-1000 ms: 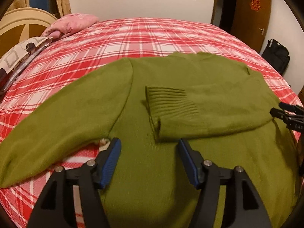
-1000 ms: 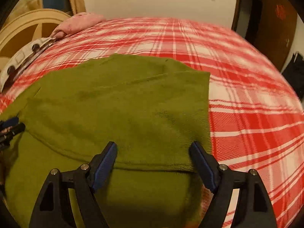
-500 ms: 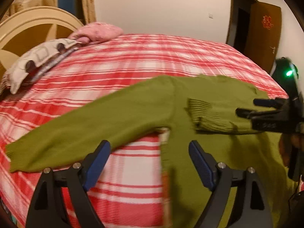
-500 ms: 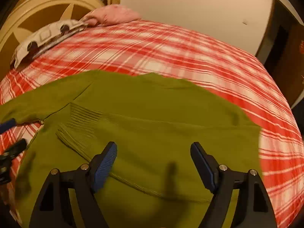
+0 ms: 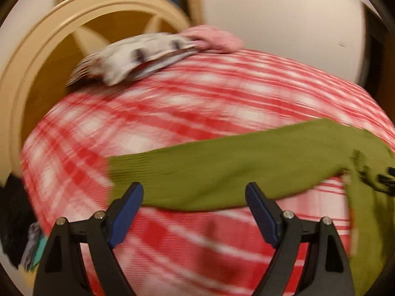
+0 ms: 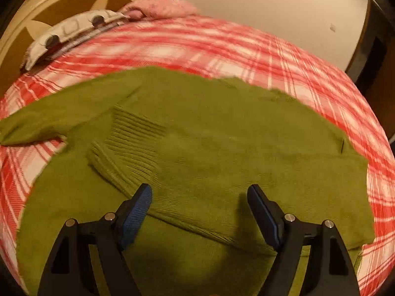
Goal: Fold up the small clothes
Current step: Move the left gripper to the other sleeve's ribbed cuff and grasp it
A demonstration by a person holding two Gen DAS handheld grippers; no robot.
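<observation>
The left black gripper with blue pads (image 5: 194, 204) is wide open with nothing in it, and a long olive-green knitted sweater sleeve (image 5: 222, 172) lies flat just past its tips, running from 9 o'clock to 3 o'clock on the red and white checked bed cover (image 5: 172, 103). The right black gripper with blue pads (image 6: 200, 203) is wide open too, over the olive-green knitted sweater (image 6: 222, 148), whose other sleeve is folded across it with the ribbed cuff (image 6: 130, 143) at 10 o'clock.

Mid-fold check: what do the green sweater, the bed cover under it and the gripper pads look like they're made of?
Sweater: soft matte knit, probably wool or acrylic; ribbed cuff shows the stitch rows.
Bed cover: thin woven cloth, likely cotton; flat red-white plaid, no sheen.
Pads on the right gripper: blue, finely ridged, probably rubber or soft plastic, on black hard plastic fingers.
</observation>
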